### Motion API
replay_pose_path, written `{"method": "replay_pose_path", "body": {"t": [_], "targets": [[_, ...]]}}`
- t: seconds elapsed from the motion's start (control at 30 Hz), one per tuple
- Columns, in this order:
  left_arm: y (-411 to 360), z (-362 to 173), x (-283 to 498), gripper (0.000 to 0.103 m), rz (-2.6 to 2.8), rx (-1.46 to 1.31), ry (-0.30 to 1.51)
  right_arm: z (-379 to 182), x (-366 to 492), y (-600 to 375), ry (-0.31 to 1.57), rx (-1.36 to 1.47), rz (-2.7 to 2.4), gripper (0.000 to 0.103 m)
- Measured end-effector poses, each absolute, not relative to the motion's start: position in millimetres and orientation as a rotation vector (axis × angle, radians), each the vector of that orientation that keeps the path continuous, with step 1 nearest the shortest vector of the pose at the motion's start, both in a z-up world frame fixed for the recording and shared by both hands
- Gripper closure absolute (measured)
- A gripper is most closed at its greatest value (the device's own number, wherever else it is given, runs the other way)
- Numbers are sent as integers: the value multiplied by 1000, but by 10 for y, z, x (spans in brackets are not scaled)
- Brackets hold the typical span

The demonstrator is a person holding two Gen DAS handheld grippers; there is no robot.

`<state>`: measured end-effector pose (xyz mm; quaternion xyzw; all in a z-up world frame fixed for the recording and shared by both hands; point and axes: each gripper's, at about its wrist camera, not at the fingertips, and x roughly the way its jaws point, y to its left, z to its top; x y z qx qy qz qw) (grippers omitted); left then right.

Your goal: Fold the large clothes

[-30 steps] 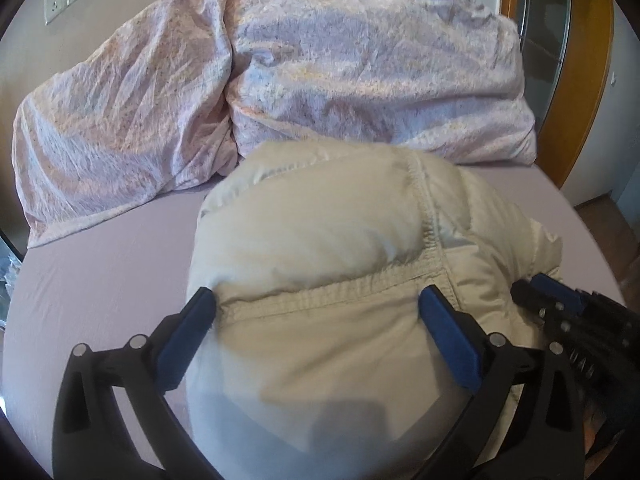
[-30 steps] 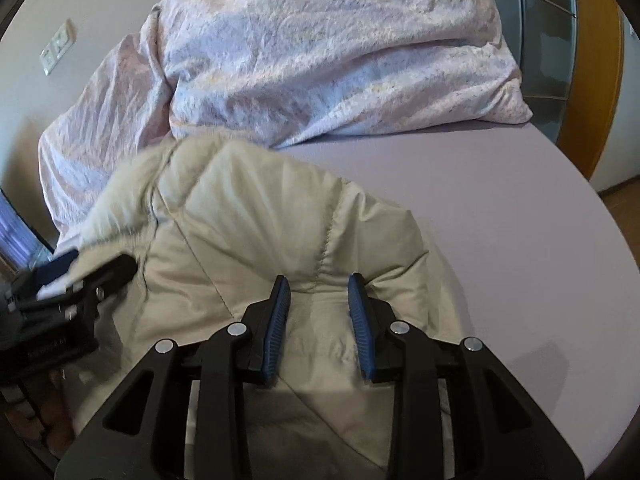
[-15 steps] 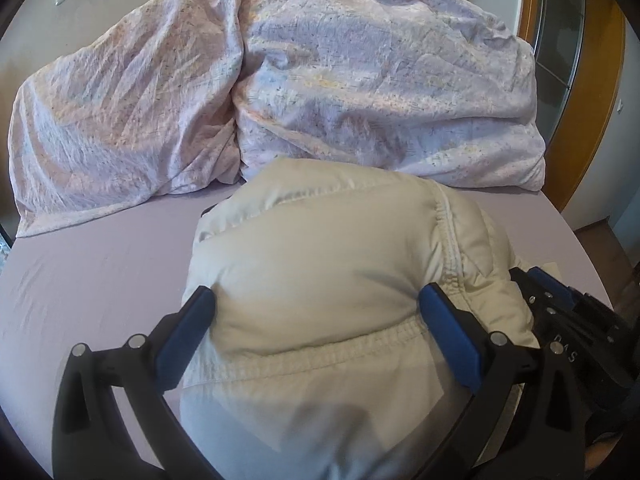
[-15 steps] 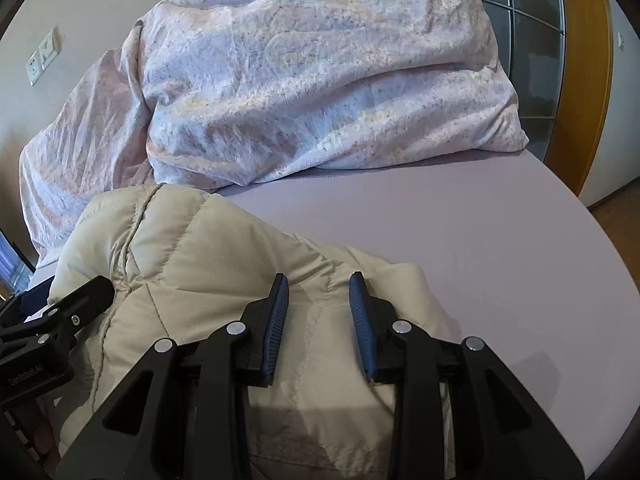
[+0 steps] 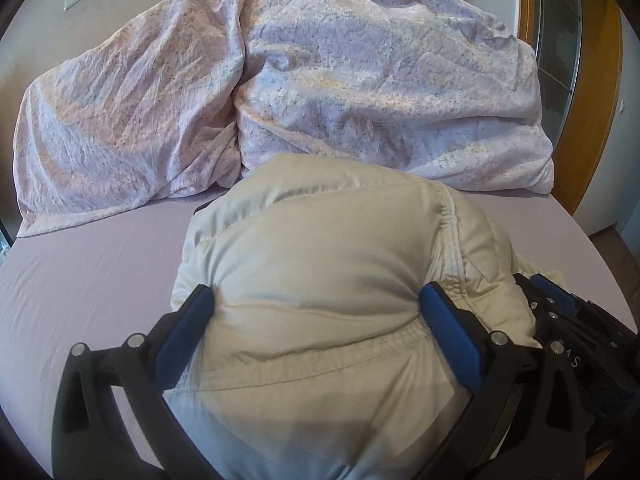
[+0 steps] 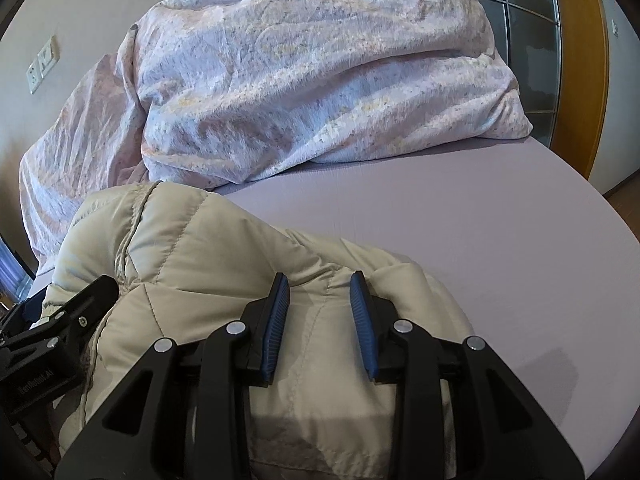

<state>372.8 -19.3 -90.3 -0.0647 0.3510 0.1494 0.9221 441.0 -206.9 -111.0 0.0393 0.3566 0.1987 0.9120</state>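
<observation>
On the lilac-sheeted bed (image 5: 88, 280) lies the puffy cream quilted jacket (image 5: 320, 264); the left claw (image 5: 316, 312) and right claw (image 6: 320, 300) each clench a fold. Lower both evenly, keeping edges aligned.

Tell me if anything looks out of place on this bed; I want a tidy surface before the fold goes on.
Only the crumpled pink floral duvet stands out: it is heaped unevenly against the wall, and the puffy cream quilted jacket reaches its edge. The lilac bedsheet shows no spill or damage.
</observation>
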Motion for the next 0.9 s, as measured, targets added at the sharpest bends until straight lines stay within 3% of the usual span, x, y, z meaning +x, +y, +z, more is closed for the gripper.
{"method": "replay_pose_path", "body": {"t": [0.9], "targets": [[-208, -965, 3730, 2, 330, -115, 706, -1131, 4420, -2032, 739, 77, 400, 69]]}}
